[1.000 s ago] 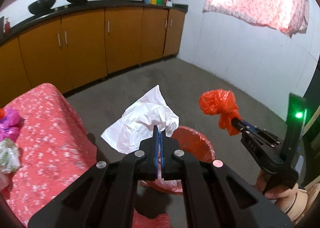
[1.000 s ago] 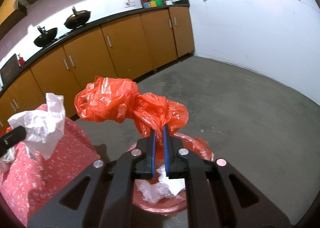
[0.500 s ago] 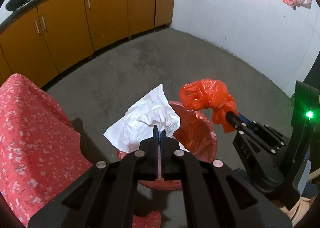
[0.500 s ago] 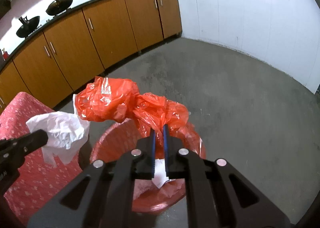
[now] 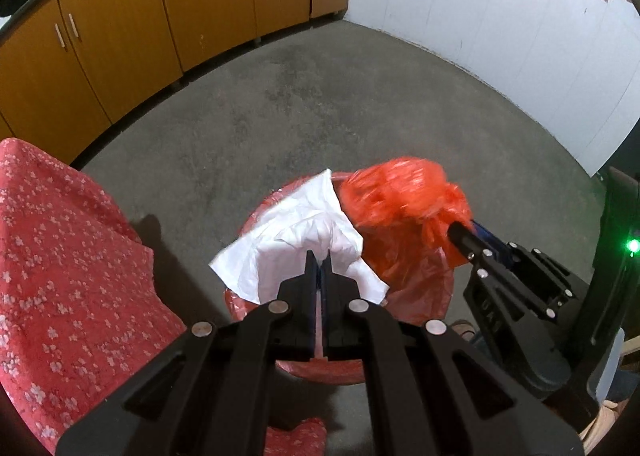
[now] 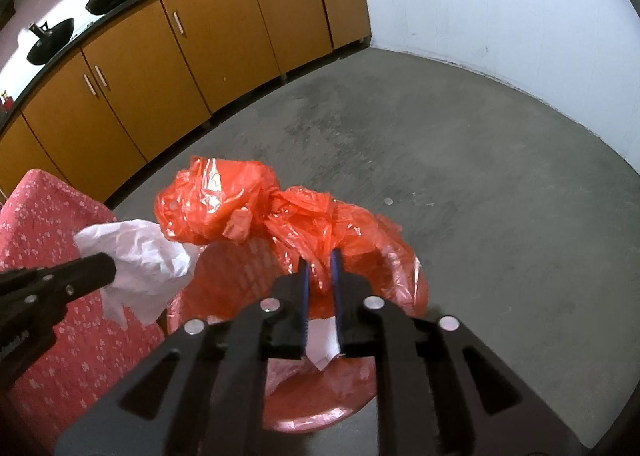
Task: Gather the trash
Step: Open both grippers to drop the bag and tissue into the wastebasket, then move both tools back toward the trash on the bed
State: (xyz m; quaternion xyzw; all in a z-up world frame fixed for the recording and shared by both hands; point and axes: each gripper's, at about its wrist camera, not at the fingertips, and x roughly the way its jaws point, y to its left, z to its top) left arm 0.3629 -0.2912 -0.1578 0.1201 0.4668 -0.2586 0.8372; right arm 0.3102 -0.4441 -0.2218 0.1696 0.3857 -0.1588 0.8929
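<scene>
Left wrist view first: the left gripper [image 5: 319, 256] is clenched on a crumpled white paper [image 5: 296, 240], which spreads out from the fingertips toward 12 and 10 o'clock and hangs over the mouth of the red bin [image 5: 416, 296] standing on the grey floor [image 5: 320, 103]. At 3 o'clock from that paper the right gripper [image 5: 466, 234] reaches in, with a bunched orange plastic bag [image 5: 396, 195] at its tip, blurred, also above the bin and touching the paper's edge. From the right wrist view, the right gripper [image 6: 320, 262] has its jaws opening, the tail of the orange plastic bag [image 6: 224, 203] between the blue pads; whether they press on it cannot be told. Beneath lies the red bin [image 6: 408, 276], holding white scraps [image 6: 322, 340]. A red flowered cloth [image 6: 44, 215] sits at 9 o'clock, orange cabinets [image 6: 208, 35] toward 11 o'clock.
</scene>
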